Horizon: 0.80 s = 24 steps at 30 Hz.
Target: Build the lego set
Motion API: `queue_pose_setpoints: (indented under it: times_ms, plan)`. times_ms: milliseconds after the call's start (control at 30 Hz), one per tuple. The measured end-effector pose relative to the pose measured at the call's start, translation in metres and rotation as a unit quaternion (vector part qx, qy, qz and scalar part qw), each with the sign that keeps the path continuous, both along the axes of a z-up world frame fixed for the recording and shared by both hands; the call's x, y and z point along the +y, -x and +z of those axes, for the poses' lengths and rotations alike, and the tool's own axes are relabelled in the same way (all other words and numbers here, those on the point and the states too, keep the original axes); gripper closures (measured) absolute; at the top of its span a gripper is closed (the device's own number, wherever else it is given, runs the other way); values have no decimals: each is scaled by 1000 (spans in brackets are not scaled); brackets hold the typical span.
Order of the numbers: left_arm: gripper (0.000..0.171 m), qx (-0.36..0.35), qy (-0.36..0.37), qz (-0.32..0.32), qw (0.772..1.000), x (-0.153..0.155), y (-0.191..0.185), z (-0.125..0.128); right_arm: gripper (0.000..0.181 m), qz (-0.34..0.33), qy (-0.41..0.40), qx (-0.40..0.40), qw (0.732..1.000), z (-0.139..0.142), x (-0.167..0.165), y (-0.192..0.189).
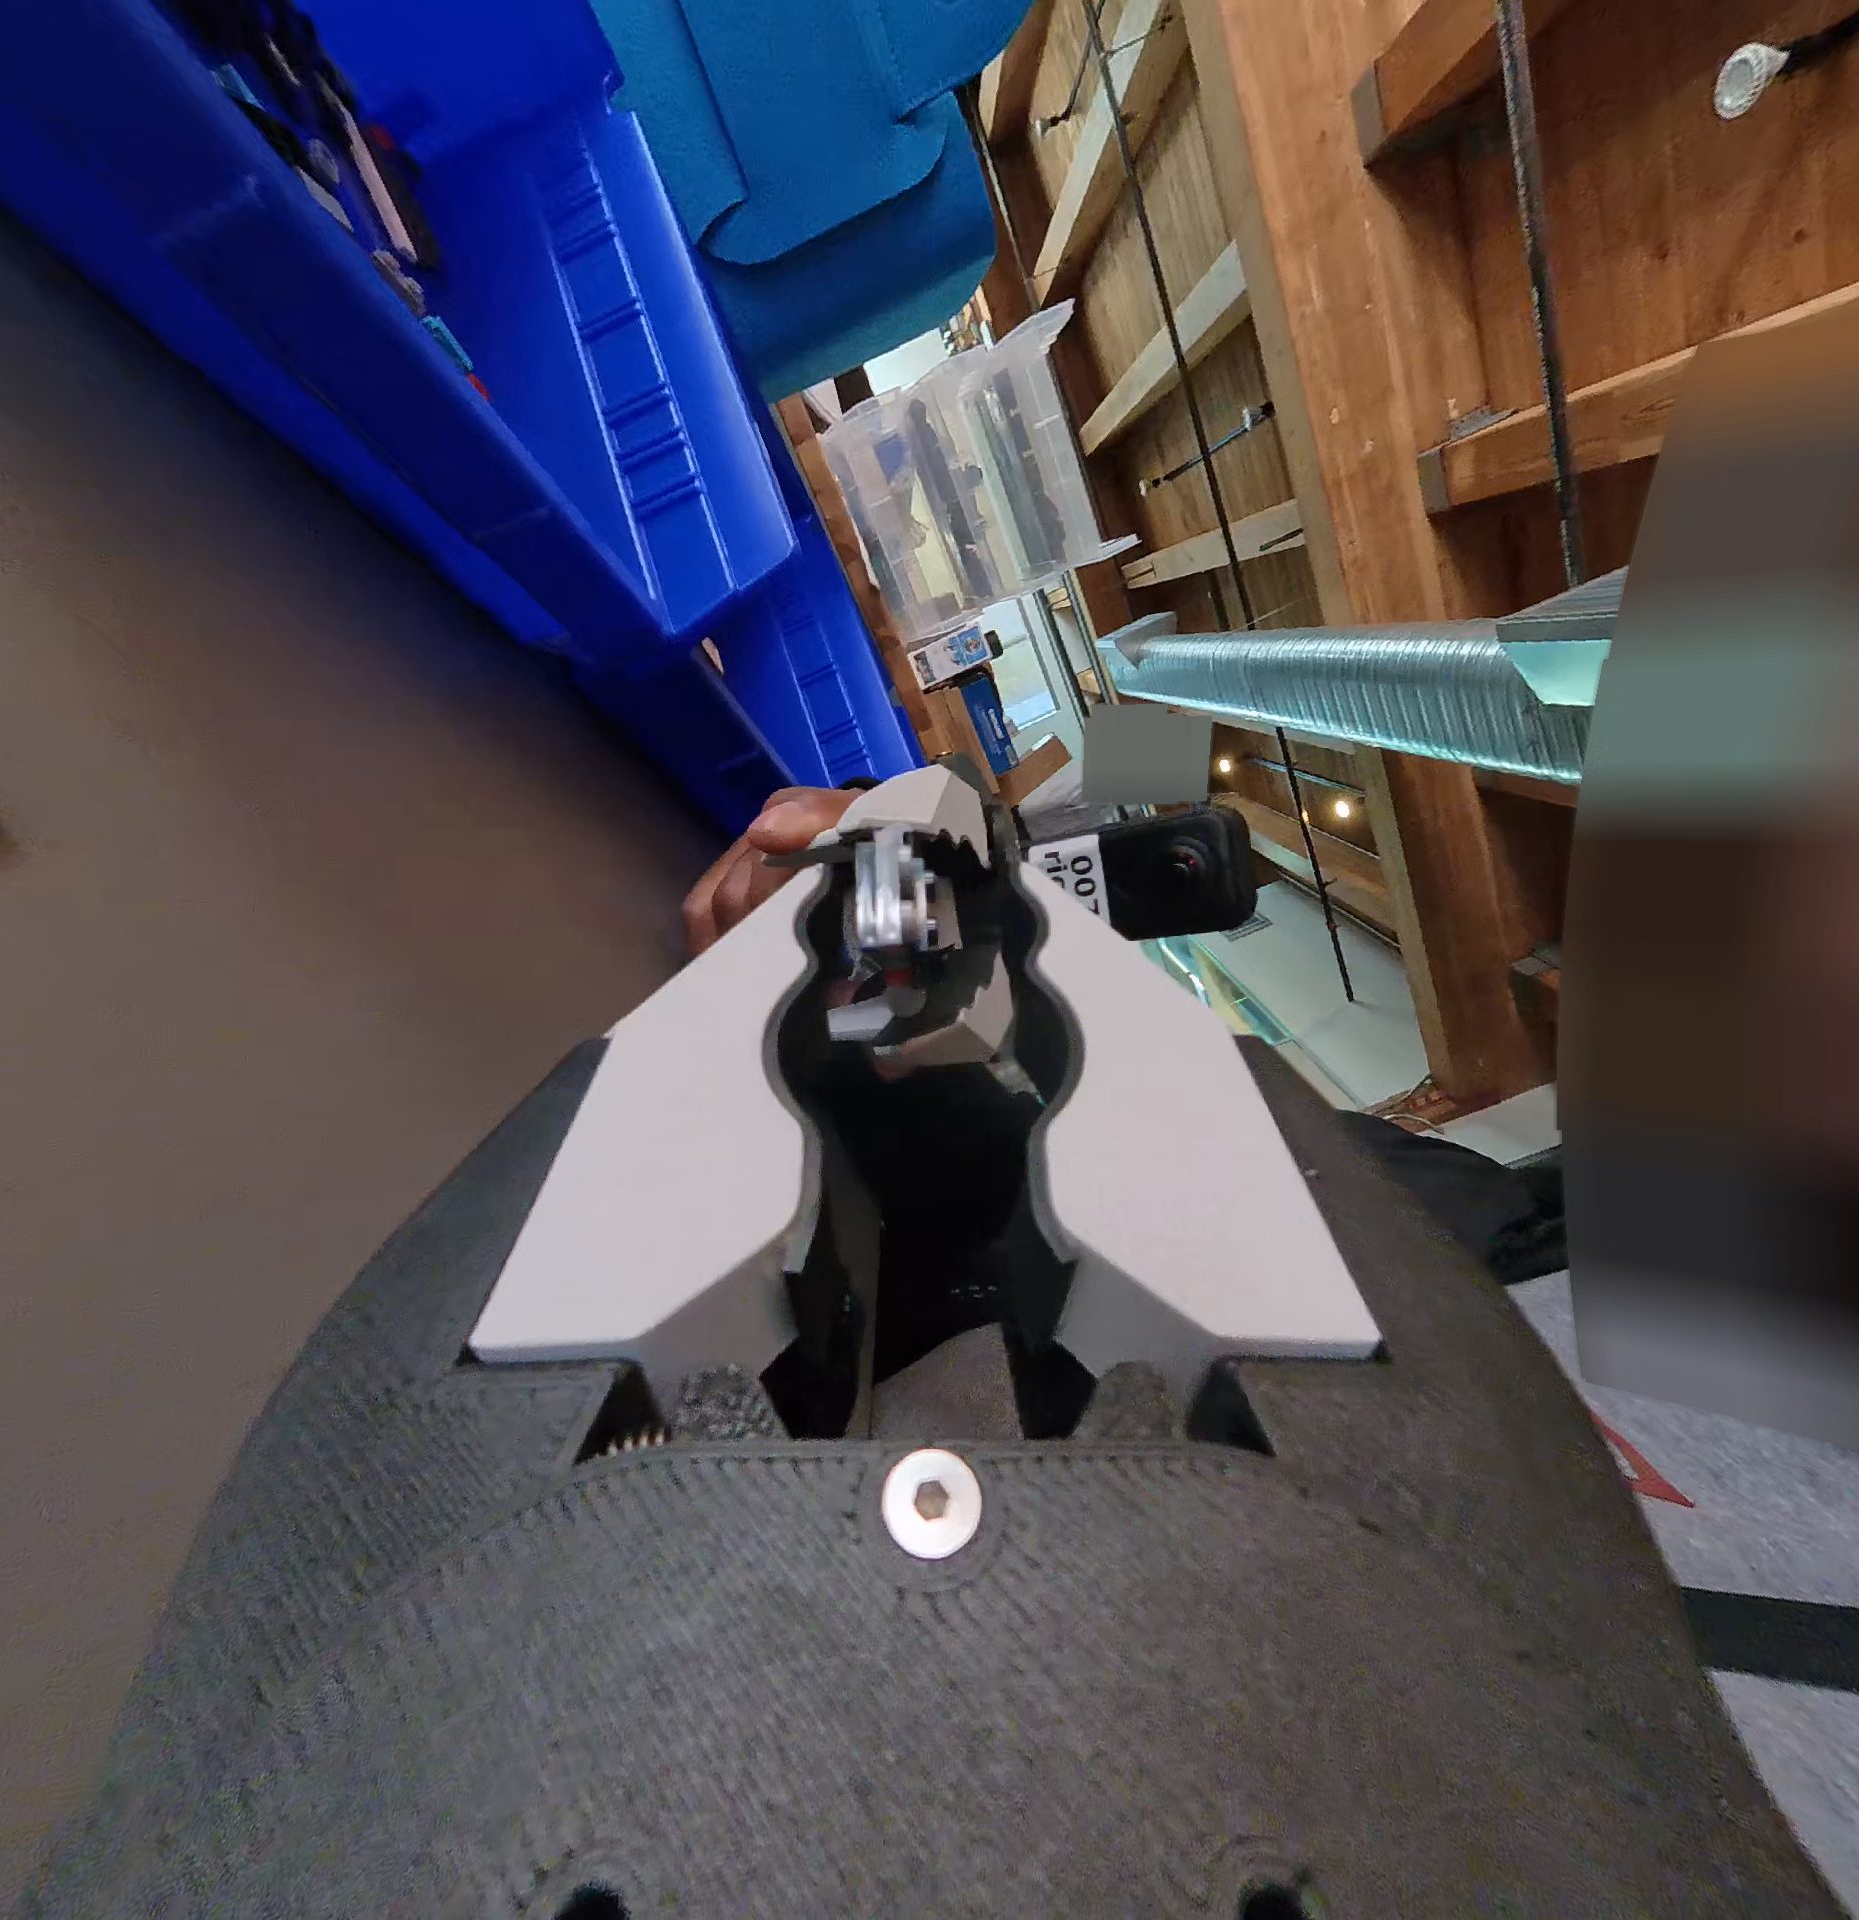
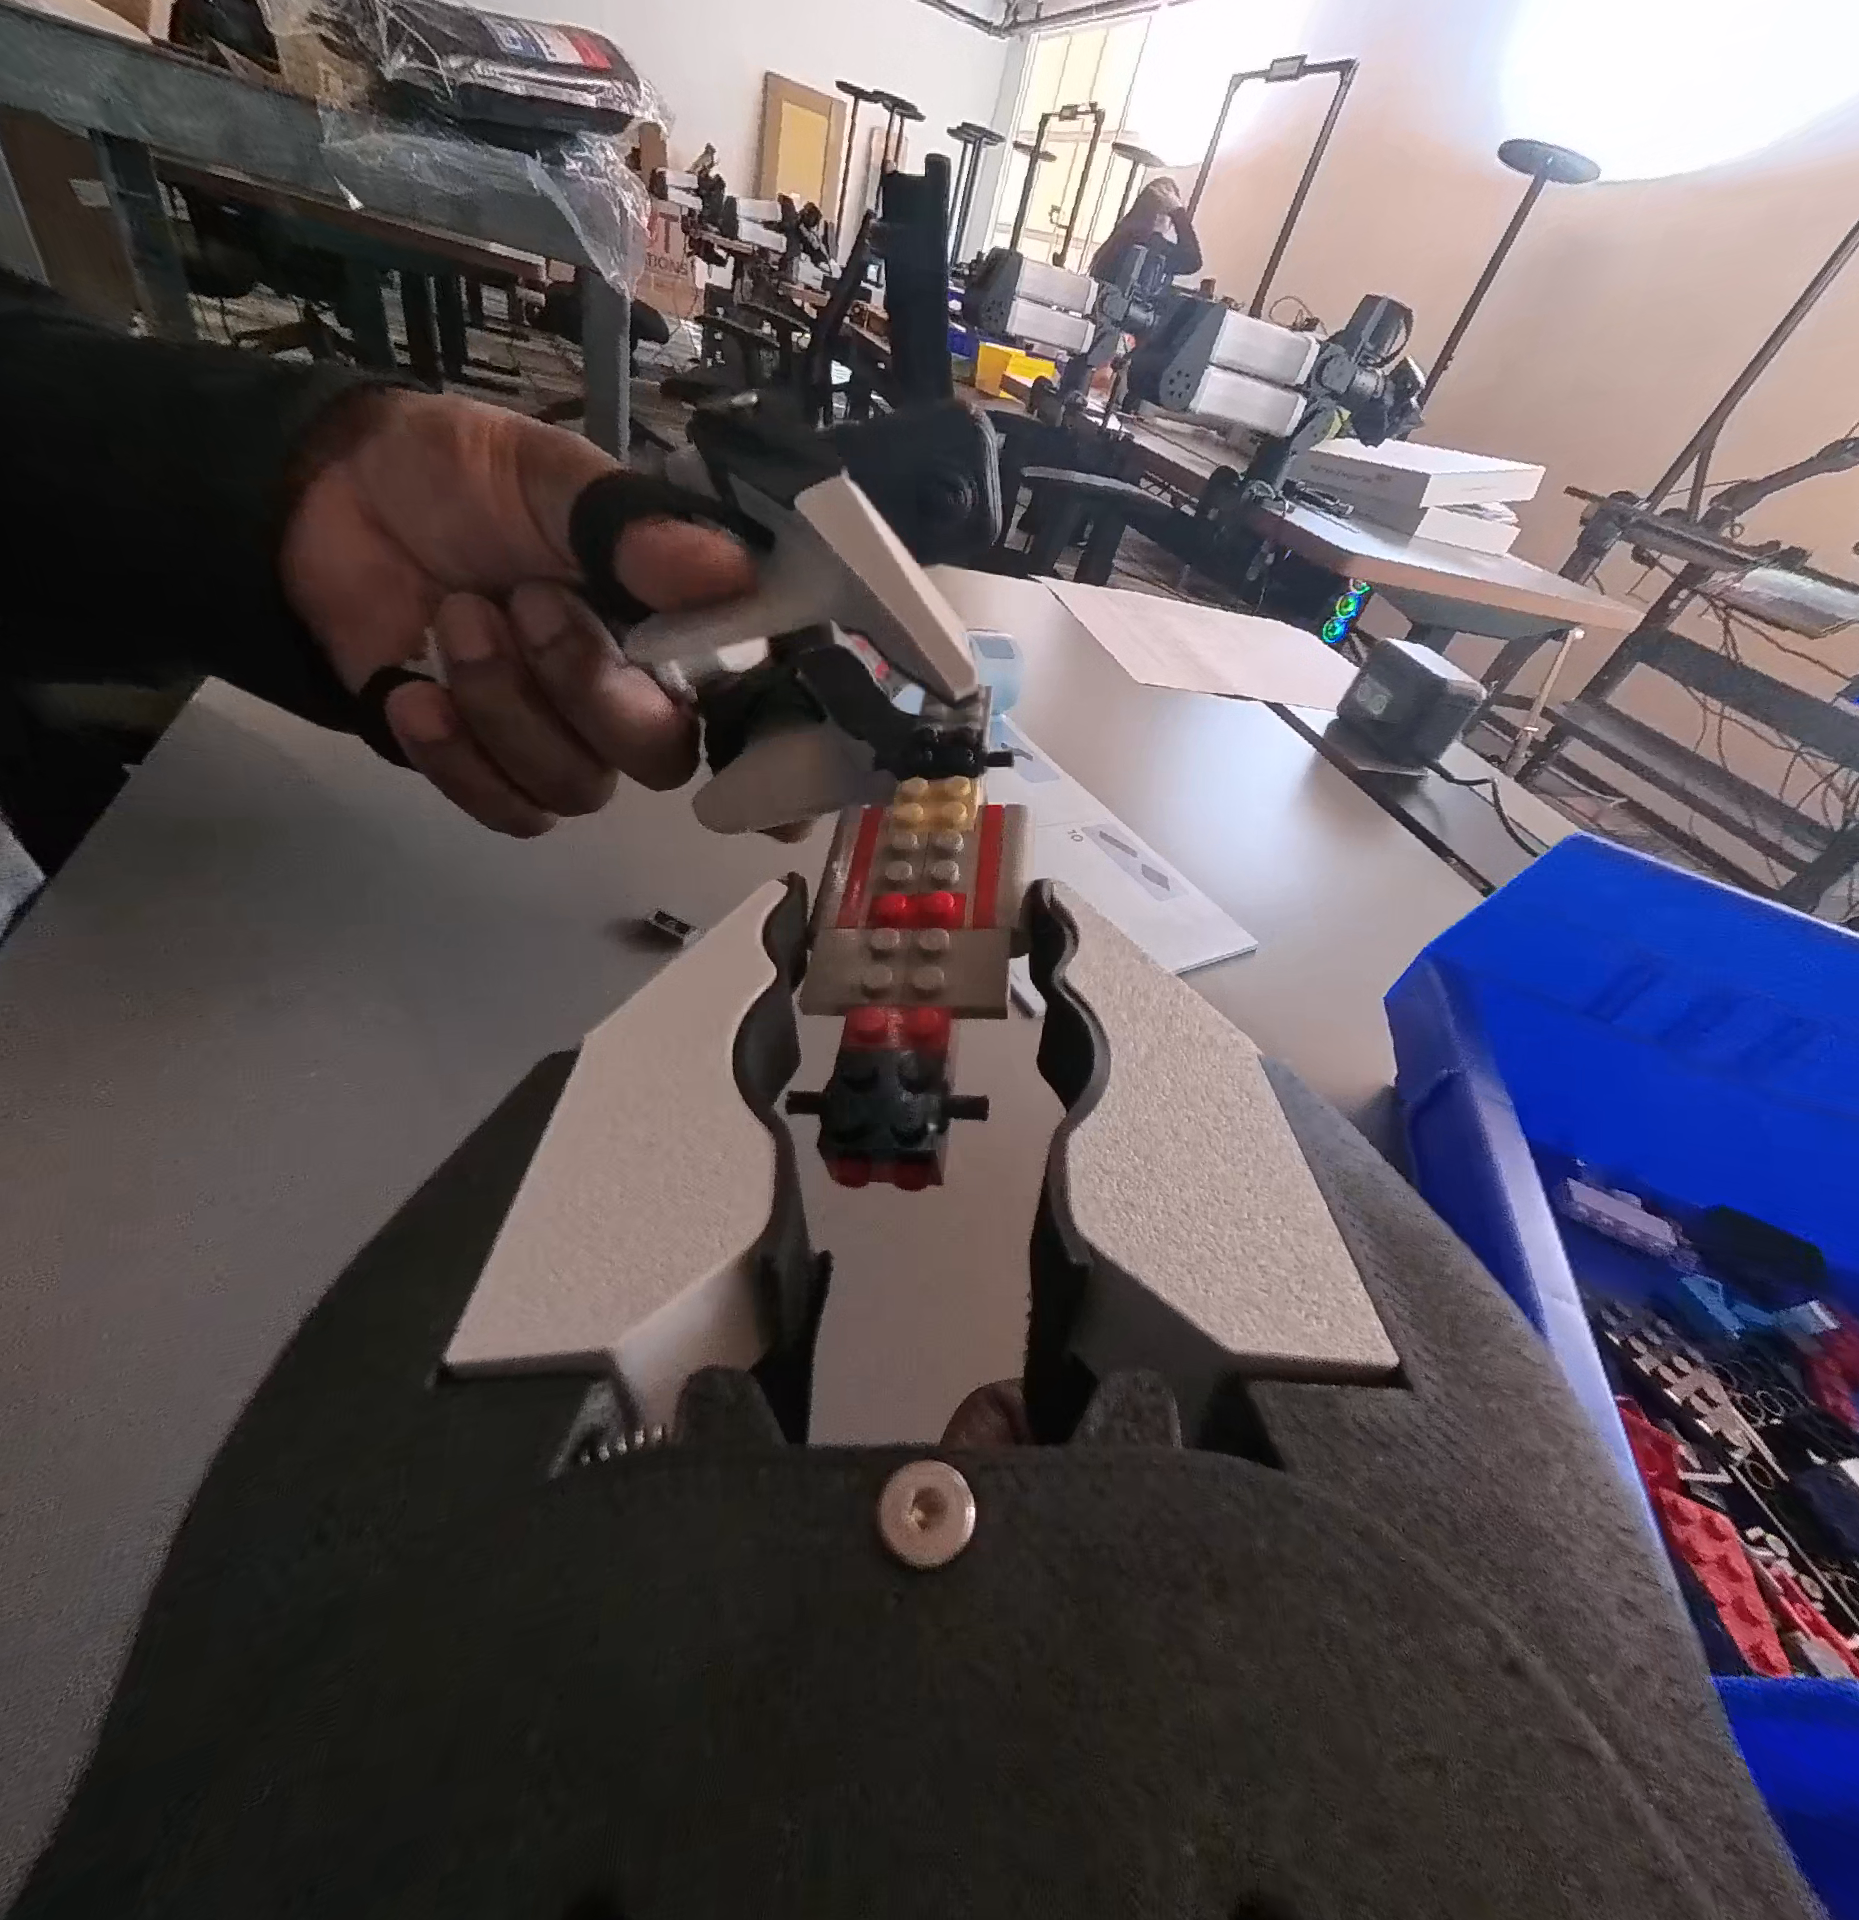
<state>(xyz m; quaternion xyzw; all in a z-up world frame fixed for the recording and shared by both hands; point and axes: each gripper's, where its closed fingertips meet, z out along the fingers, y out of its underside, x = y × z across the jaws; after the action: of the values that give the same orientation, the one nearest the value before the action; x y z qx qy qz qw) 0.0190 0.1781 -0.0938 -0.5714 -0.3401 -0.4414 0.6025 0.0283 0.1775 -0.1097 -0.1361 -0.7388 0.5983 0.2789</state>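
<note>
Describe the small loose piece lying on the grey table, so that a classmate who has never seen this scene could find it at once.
Start at the grey table in the right wrist view. Look left of the right gripper, which holds the lego model, and below the hand. The loose piece lies there alone: small, dark, flat on the table, away from the blue bin of bricks.

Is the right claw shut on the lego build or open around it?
Shut on it: the right claw clamps the grey plate of the lego build on both sides, holding it above the table.
</note>
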Motion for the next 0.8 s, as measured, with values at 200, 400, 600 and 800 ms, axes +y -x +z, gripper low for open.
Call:
queue_pose_setpoints:
  times_ms: [200, 400, 600, 800]
  plan:
    - [144, 12, -43, 16, 999, -7, 0, 5, 136, -26, -32, 62, 997, 3, 1, 1]
    - [158, 47, -75, 29, 996, -10, -2, 8, 136, -39, -51, 122, 990, 9, -2, -2]
    - [158, 60, -88, 27, 994, -11, -5, 12, 136, -53, -56, 155, 985, 14, -2, -3]
    - [158, 62, -99, 30, 993, -11, -7, 12, 136, -63, -62, 172, 981, 15, -3, -2]
